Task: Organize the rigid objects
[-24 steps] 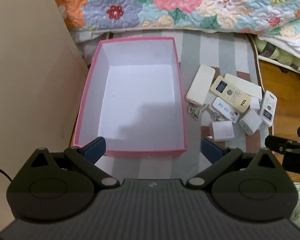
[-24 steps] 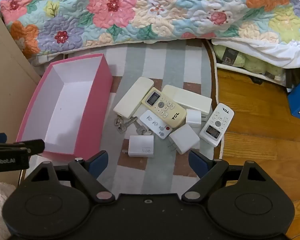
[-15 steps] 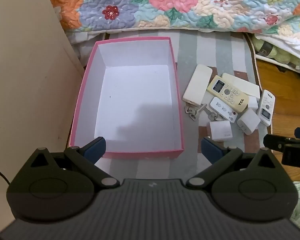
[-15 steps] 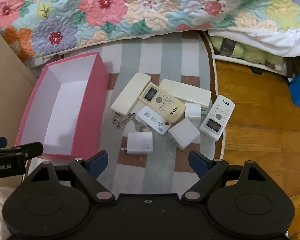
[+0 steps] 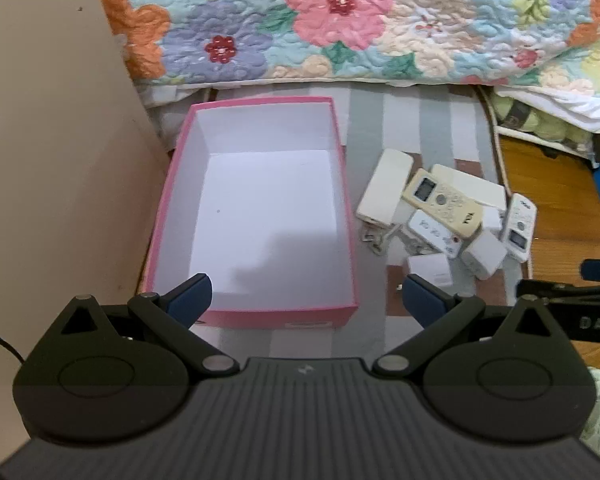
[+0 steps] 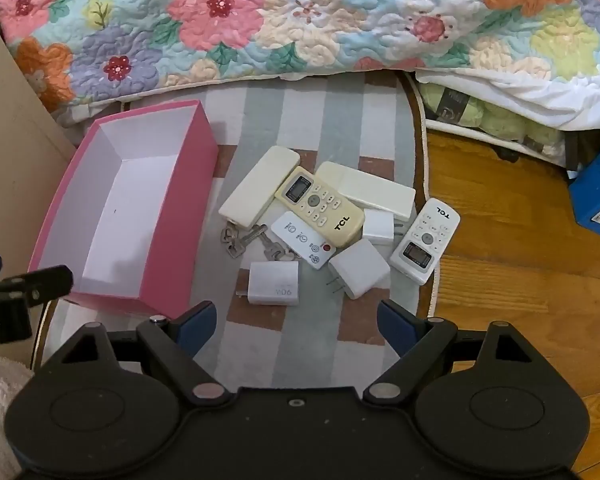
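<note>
**A:** Where do the jaws stand?

**B:** Both pairs are spread wide with nothing between them. The left gripper [image 5: 305, 294] hovers over the near end of the pink box [image 5: 172, 216], which is empty, white inside. The right gripper [image 6: 296, 322] hangs above the striped rug [image 6: 260, 336], just near of the pile.

**A:** And the pile itself?

**B:** It lies to the right of the box, all on the rug: nearest the right gripper a white charger block [image 6: 274, 283], and just right of it a second charger [image 6: 359, 269] with its prongs pointing near-left. Beyond those lie a bunch of keys [image 6: 240, 238], a small flat white remote [image 6: 304, 239], a yellowed TCL remote [image 6: 320, 206], a white TCL remote [image 6: 425, 240], two cream cases and one more small adapter.

**A:** What should go first?

**B:** I'd judge the near charger block: it lies alone, flat, with free sides. Come straight down, close across its narrower sides, lift clear, then carry it left over the box wall and set it in a corner. Leave the overlapped remotes and the thin keys for later; grabbing under the stack could scatter it.
</note>
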Action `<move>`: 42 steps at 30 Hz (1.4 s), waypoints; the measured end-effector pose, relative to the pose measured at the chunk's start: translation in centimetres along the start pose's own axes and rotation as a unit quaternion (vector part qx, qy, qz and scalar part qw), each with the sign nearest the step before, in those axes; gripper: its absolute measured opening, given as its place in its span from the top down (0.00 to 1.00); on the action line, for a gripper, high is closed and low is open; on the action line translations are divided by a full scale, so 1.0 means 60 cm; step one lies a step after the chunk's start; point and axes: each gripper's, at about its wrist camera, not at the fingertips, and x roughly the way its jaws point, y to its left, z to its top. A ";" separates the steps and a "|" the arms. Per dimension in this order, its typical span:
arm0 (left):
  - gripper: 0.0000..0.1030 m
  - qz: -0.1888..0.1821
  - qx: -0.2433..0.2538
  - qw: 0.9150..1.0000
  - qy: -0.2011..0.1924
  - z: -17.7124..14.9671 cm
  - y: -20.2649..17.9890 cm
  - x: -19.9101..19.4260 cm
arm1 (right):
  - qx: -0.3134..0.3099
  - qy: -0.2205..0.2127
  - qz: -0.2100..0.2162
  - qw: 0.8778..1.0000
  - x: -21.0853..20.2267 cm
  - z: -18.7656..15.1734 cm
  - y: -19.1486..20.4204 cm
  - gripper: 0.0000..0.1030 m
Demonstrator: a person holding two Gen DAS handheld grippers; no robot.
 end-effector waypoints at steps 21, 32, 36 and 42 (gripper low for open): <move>0.00 0.016 -0.002 1.000 0.015 -0.006 -0.004 0.015 | 0.001 0.014 -0.010 1.000 0.016 -0.002 -0.008 0.12; 0.00 0.036 0.001 0.999 0.024 -0.003 -0.005 0.026 | -0.008 0.011 -0.020 1.000 0.016 -0.002 -0.013 0.12; 0.00 0.031 -0.012 0.999 0.026 -0.003 -0.005 0.025 | -0.008 0.013 -0.016 1.000 0.018 -0.002 -0.014 0.12; 0.00 0.040 -0.017 0.999 0.028 -0.001 0.005 0.027 | 0.005 0.022 0.016 1.000 0.015 -0.003 -0.012 0.12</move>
